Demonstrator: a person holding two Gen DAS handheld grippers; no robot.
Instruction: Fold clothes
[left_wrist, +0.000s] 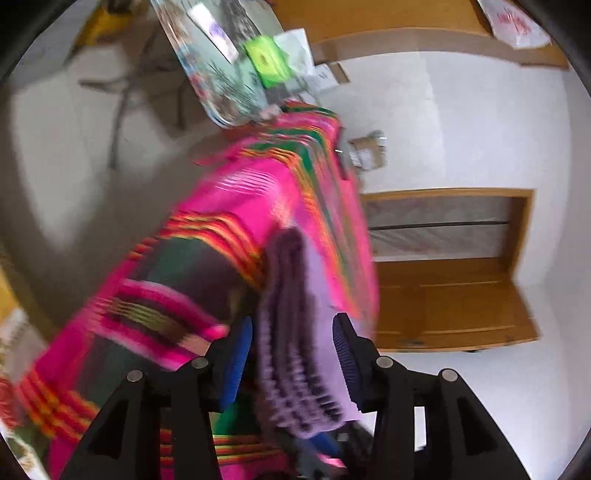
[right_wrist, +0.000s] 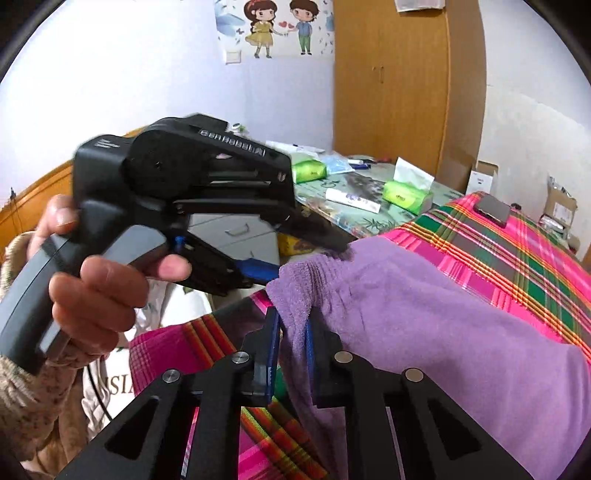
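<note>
My right tool (right_wrist: 293, 354) clenched on purple cloth (right_wrist: 424, 317); my left tool (left_wrist: 293, 354) released, its pads straddling the cloth's edge untouching.

Left wrist view: motion-blurred; plaid blanket (left_wrist: 236, 206) stripes smear.
Purple garment (right_wrist: 424, 317): lower end cut off by frame edge.
Counter (right_wrist: 354, 218) items: labels too small to read.

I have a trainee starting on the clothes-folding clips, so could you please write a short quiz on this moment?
1. True or false: the right gripper is clamped on the purple garment.
2. Which covers the bed? A plain white sheet; B pink plaid blanket.
3. What dark flat thing lies on the blanket's far end?

Key: 1 true. 2 B. 3 a phone. Note: the left gripper stands open, cloth between its fingers.
</note>
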